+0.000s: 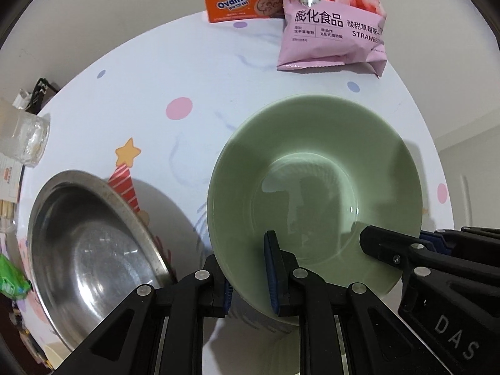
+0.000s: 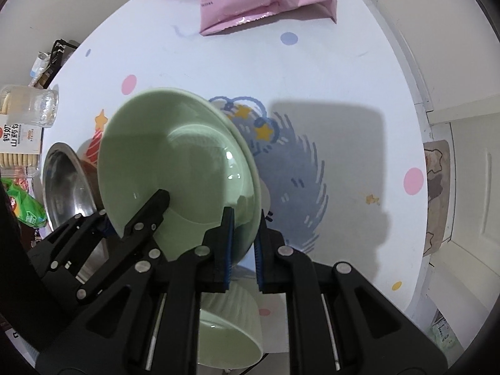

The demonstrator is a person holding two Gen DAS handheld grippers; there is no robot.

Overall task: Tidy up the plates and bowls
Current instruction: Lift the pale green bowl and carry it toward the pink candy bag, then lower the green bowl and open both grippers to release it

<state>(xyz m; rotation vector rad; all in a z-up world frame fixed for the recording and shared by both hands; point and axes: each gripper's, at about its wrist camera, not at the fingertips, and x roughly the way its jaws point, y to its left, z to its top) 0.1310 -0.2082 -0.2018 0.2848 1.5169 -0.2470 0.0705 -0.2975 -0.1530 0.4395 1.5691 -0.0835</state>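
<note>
1. The green plate (image 1: 315, 187) is held up over the table (image 1: 131, 93), with one gripper on each side of it.
2. The left gripper (image 1: 250, 268) is squeezed tight on the plate's near rim. One finger is inside the plate and one is under it.
3. The right gripper (image 2: 243, 247) is squeezed tight on the plate's other edge, and in its view the plate tilts.
4. A green bowl (image 2: 231, 322) with ridged sides sits right under the plate.
5. A shiny metal bowl (image 1: 93, 256) sits on the table just to the left of the plate.
6. A pink snack bag (image 1: 334, 22) and an orange box (image 1: 243, 0) lie at the far side of the table.
7. A clear glass (image 1: 22, 137) stands at the left edge.
</note>
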